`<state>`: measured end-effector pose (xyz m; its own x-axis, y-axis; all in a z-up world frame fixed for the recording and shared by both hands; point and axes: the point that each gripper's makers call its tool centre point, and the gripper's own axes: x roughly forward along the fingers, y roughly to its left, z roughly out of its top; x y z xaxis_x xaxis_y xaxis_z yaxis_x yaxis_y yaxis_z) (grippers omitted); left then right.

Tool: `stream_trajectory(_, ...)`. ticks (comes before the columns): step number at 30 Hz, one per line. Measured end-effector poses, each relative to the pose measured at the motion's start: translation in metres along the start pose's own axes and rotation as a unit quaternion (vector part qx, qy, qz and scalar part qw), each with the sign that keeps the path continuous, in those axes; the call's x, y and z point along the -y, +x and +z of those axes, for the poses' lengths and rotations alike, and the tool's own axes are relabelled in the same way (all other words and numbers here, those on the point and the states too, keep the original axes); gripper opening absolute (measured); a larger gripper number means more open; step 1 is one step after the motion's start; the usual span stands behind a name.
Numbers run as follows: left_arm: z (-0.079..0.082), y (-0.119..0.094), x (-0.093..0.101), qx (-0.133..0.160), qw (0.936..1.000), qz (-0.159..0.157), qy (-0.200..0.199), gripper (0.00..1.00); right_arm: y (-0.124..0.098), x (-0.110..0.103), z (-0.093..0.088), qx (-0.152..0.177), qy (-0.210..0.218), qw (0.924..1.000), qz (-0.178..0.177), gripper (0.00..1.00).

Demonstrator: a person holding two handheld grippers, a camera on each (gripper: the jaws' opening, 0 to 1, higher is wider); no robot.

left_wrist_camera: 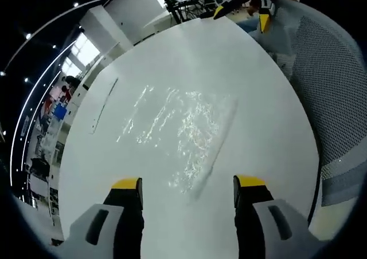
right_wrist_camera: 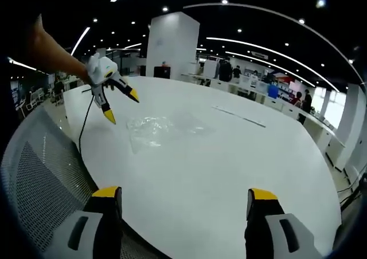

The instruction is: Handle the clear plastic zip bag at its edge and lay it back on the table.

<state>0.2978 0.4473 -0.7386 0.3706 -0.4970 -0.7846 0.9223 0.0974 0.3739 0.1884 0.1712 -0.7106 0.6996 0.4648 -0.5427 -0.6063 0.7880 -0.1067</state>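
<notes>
Zip bag, clear and crinkled, lies flat on the white table, just beyond the left gripper, whose yellow-tipped jaws stand wide apart and empty above the tabletop; in the right gripper view the right gripper also has its jaws spread, holding nothing, well short of the bag; past the bag's near edge hangs the left gripper, jaws splayed; a mesh chair sits beside the table.

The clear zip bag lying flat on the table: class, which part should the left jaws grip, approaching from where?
Probably the ridged zip edge of the clear zip bag, which lies flat on the table. Come from just beyond that edge, where the left gripper is open nearby.
</notes>
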Motion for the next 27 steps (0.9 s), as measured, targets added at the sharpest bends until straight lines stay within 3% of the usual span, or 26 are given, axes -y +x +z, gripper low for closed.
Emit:
stream_trajectory(6, -0.005, 0.002, -0.002, -0.010, 0.9999, -0.006, 0.011, 0.61, 0.000, 0.000, 0.000, 0.000, 0.000, 1.0000, 0.001, 0.90)
stream_trajectory(27, -0.011, 0.013, 0.005, -0.034, 0.9947, -0.048, 0.084, 0.38, 0.001, 0.001, -0.003, -0.007, 0.001, 1.0000, 0.000, 0.89)
